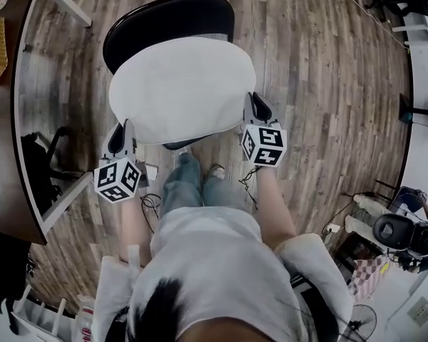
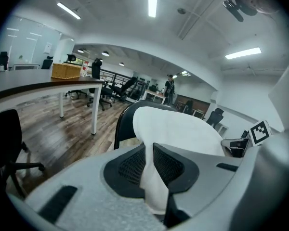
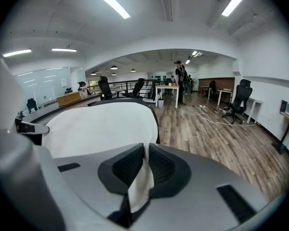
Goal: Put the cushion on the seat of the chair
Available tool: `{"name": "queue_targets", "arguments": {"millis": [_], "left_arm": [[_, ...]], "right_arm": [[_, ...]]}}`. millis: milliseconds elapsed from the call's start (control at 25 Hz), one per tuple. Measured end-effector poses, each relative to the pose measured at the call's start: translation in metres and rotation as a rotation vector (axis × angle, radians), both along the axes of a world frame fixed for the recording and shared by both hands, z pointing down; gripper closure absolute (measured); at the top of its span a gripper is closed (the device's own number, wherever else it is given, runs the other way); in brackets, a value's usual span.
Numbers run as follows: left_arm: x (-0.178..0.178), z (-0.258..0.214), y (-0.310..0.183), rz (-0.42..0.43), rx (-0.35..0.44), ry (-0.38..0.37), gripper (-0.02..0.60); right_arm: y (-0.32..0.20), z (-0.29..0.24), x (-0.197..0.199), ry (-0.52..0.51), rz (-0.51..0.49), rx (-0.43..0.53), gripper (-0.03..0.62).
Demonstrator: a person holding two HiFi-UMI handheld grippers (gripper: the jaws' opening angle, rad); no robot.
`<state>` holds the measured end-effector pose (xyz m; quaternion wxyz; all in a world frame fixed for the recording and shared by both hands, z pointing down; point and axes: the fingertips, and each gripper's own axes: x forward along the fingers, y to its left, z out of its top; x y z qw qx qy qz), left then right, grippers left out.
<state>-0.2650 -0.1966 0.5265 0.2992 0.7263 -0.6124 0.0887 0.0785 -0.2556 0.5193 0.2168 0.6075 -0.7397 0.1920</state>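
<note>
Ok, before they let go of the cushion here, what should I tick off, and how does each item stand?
1. Left gripper shut on one edge of the cushion: ok.
2. Right gripper shut on the opposite edge: ok.
3. Cushion lined up over the chair, in front of its backrest: ok.
4. Cushion resting on the seat rather than hanging above it: cannot tell.
5. Nothing else lying on the seat under the cushion: cannot tell, the cushion hides almost all of it.
</note>
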Motion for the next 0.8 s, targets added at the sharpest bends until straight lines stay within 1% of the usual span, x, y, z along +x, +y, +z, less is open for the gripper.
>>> {"name": "queue_targets", "arguments": {"millis": [200,440,640,800], "left_arm": [[0.000,0.036,-0.003,0.015,-0.069,0.014,0.531],[0.002,0.081,-0.001,0.021,-0.140,0.033,0.531],[0.006,0.114,0.000,0.031,-0.177,0.035,0.531],[0.013,0.140,0.003,0.035,-0.203,0.035,0.531]], "right_arm": [[0.001,0.039,0.002,-0.008,0.036,-0.070,0.557],[0.004,0.081,0.005,0.006,0.049,-0.135,0.557],[0.008,0.115,0.010,0.039,0.037,-0.176,0.557],[0.010,0.144,0.017,0.042,0.049,-0.210,0.557]]}}
